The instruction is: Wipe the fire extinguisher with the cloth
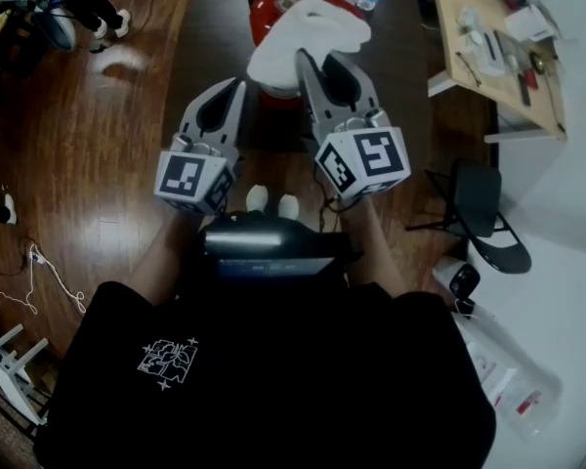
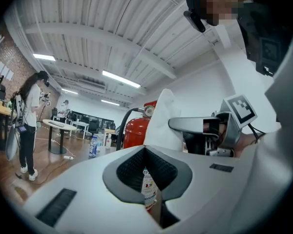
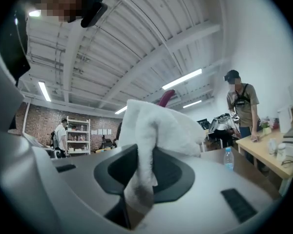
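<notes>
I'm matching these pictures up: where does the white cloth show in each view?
Head view: crumpled white fabric cloth top centre, overlapping red metal fire extinguisher.
Left gripper view: centre-right, beside extinguisher.
Right gripper view: centre, pinched in right claw.
Shared landmark: the extinguisher's red handle.

Dark, glossy wooden floor [image 1: 127,115] fills the room. At its right edge a black folding chair [image 1: 469,198] stands near a light wooden table [image 1: 547,106]. Overhead, a white ribbed ceiling [image 2: 88,28] carries long strip lights [image 2: 121,79], and white shelving [image 3: 78,136] stands against a far brick wall [image 3: 34,126].
</notes>
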### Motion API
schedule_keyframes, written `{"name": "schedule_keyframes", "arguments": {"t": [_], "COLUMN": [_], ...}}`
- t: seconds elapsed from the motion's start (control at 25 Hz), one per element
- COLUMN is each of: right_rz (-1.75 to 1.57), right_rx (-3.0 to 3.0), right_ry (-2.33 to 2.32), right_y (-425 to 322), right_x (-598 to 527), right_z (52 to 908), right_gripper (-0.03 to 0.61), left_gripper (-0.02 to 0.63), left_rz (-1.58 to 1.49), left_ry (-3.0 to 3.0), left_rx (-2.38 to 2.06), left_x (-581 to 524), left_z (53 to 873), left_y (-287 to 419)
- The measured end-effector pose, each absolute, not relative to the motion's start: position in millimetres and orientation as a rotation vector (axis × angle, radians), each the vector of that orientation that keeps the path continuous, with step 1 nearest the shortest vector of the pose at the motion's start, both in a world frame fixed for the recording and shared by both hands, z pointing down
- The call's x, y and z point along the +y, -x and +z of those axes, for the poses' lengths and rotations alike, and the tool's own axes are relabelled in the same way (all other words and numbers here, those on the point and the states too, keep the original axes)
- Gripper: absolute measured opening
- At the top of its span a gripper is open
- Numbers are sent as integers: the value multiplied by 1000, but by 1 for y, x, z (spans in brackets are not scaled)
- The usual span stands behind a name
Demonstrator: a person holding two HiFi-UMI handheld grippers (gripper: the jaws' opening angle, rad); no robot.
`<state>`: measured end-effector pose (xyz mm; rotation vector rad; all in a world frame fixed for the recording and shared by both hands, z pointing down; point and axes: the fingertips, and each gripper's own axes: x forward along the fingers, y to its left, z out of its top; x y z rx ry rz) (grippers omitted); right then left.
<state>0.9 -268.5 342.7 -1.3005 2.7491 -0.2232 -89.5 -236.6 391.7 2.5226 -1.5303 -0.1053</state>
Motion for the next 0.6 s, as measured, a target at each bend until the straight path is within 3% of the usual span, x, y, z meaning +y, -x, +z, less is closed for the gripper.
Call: {"name": "schedule_keyframes", "arguments": {"t": [0.36,0.6], "right_rz": [-463,-280], "right_rx": [2922,2800], "right_ry": [1435,1316], "right_y": [-8,-16], "right_x": [-268,-251], "right_z": [490,390], "right_gripper": [106,104], "left_gripper": [0,0], "left_rz": [-54,-40], "left_ry": [-2545,-2546], "left_rx": [-1476,-1479], "left_x": [-247,-251], "left_z": [415,421], "left_y": [70,71]}}
